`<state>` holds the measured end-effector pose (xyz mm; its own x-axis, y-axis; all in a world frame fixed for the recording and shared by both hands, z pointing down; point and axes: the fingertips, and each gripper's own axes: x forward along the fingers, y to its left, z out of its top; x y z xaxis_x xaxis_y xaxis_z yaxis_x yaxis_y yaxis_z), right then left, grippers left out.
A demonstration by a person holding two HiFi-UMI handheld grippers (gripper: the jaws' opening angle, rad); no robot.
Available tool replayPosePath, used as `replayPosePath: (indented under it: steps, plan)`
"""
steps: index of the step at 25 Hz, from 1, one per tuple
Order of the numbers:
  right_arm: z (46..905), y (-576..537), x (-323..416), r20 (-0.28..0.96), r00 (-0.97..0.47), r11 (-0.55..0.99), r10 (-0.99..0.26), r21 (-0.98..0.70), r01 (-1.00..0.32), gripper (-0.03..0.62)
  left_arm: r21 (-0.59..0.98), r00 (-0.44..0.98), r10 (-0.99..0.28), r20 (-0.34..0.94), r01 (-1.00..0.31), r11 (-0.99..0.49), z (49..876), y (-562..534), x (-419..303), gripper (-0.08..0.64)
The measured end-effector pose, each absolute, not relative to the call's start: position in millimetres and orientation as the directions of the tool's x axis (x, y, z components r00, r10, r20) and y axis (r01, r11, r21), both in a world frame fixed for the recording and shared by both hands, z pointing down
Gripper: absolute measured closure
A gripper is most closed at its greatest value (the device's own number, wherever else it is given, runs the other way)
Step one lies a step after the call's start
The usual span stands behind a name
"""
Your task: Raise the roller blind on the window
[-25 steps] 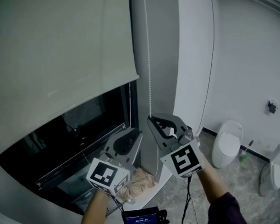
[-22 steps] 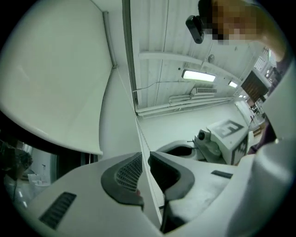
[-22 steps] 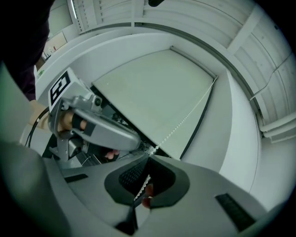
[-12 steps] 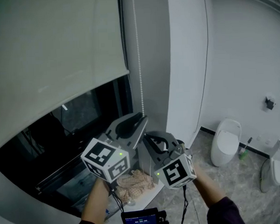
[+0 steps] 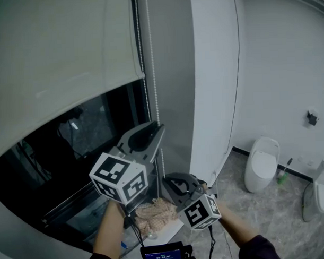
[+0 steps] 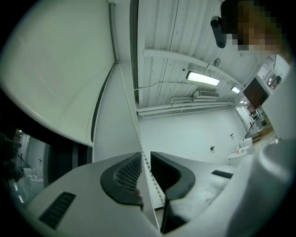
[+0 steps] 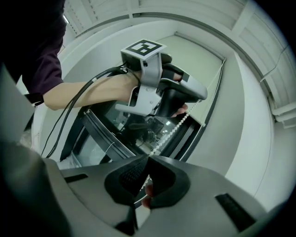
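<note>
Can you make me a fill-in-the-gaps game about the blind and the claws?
1. The blind covers the ____ of the window.
2. The right claw is ____ on the chain.
3. The left claw is ____ than the right claw.
Missing words: top; shut; higher.
</note>
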<state>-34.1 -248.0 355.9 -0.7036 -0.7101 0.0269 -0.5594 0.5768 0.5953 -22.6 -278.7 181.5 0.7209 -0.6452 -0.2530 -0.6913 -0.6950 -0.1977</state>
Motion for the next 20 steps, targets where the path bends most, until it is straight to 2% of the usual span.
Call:
replayPosePath:
  steps: [5, 13, 20]
  plan:
    - [389, -245, -39, 0.070, -0.716, 0.621, -0.695, 0.562, -0.547, 0.580, -0.215, 0.699, -0.671, -0.248, -0.715, -0.666, 185, -279, -29, 0.537]
    - [442, -248, -34, 0.177, -0.711, 0.678, -0.681, 0.521, -0.519, 0.580, -0.211, 0.696, -0.697, -0.175, -0.718, -0.664, 238, -287, -25, 0.540]
    - [458, -255, -16, 0.245, -0.756, 0.789, -0.607, 0.294, -0.539, 0.578, -0.252, 0.656, -0.743, -0.128, -0.747, -0.616, 274, -296, -35, 0.541]
